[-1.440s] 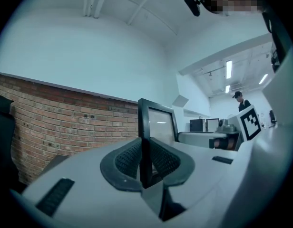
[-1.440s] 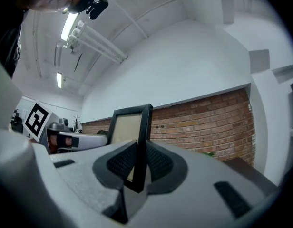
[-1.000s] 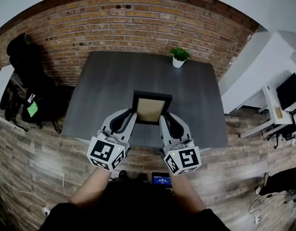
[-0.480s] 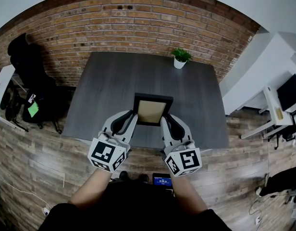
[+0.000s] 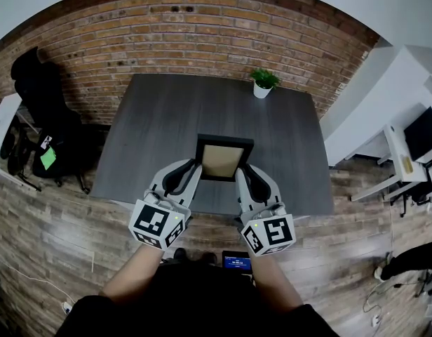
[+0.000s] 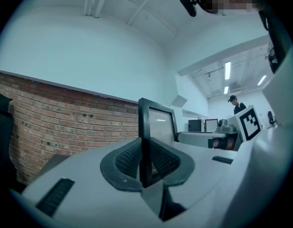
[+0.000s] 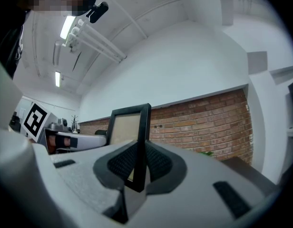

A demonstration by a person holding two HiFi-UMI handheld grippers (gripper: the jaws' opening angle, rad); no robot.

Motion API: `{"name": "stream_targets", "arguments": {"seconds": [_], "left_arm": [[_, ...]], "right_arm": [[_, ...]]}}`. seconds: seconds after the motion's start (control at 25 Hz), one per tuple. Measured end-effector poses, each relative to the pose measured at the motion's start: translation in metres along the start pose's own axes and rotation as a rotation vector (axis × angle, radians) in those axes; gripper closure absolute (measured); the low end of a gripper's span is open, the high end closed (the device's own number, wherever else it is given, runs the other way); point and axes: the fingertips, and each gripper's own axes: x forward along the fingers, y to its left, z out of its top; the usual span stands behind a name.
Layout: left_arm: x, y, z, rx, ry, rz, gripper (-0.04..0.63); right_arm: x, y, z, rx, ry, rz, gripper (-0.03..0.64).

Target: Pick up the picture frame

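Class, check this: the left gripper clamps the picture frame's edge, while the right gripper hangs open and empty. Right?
No. The right gripper view shows the right gripper also shut on the picture frame; the left gripper does clamp its edge.

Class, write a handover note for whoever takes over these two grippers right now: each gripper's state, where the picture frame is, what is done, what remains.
Left gripper: shut on the left edge of the picture frame.
Right gripper: shut on its right edge.
Frame: held between both grippers over the near part of the table. It looks lifted clear, but its underside is hidden.
Done: gripped on both sides, apparently picked up.
Left: probably just keep both grips even and confirm that it is off the table.
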Motion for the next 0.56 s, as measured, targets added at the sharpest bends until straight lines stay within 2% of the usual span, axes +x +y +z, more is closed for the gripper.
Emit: {"name": "stream_targets", "arguments": {"seconds": [0.56], "left_arm": [[0.0020,-0.0066,-0.0053,-0.018,0.004,0.006,0.549]], "right_arm": [[-0.0070,-0.0040,-0.0032,0.013,-0.002,0.007,0.569]]}}
